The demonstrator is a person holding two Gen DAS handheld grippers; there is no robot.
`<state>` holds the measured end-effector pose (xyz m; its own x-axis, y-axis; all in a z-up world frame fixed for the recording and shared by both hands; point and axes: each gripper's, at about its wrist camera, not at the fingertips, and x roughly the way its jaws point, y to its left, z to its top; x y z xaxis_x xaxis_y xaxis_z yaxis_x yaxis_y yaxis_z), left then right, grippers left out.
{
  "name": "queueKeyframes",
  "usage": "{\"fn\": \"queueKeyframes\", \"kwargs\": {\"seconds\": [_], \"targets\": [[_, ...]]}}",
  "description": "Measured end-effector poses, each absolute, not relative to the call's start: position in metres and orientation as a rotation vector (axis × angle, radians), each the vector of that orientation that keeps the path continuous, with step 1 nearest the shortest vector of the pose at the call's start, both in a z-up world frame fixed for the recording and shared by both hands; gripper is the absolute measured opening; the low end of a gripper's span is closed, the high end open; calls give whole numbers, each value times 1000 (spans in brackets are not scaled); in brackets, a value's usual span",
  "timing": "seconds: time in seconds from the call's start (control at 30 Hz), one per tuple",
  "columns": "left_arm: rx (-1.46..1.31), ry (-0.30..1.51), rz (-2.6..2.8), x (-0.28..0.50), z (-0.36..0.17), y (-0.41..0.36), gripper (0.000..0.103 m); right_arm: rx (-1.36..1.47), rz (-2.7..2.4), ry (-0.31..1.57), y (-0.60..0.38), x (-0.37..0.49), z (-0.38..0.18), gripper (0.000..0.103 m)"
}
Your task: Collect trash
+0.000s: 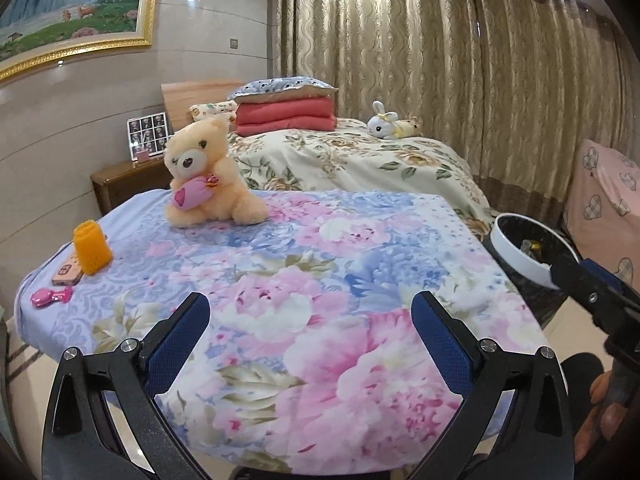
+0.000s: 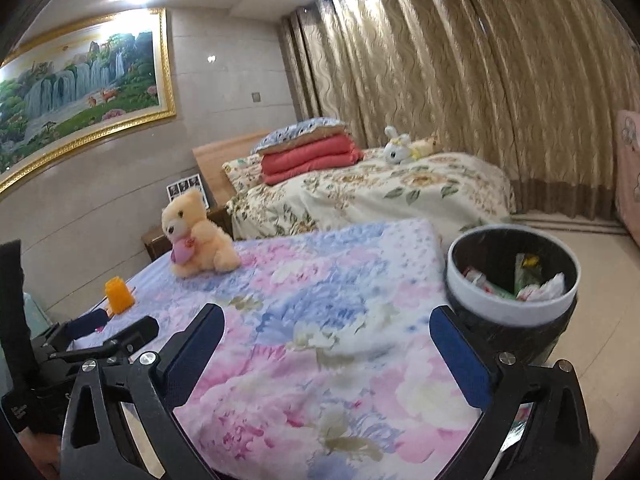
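Evidently both empty: left gripper [image 1: 310, 314] and right gripper [image 2: 327, 326] spread wide over floral worktop [image 1: 320, 248]; wrappers [image 2: 516, 280] already inside trash bin [image 2: 472, 300] beside worktop edge; risked knocking bin with right gripper, or mistaking orange bottle [image 1: 92, 248] for trash.

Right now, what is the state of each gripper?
Left gripper: open, holding nothing.
Right gripper: open, holding nothing.

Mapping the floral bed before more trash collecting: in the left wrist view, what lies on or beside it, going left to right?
Pink hair clip → phone → orange jar → teddy bear → trash bin.
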<state>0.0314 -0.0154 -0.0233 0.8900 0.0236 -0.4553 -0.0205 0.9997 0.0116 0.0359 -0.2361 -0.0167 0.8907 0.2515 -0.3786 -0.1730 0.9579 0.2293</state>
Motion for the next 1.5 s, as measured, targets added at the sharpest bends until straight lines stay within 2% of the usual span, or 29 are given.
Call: {"fn": "queueKeyframes", "kwargs": {"seconds": [1.5], "targets": [[46,466,31,20,-22,-22,103,209,228,443,-231,31,-19,103]]}}
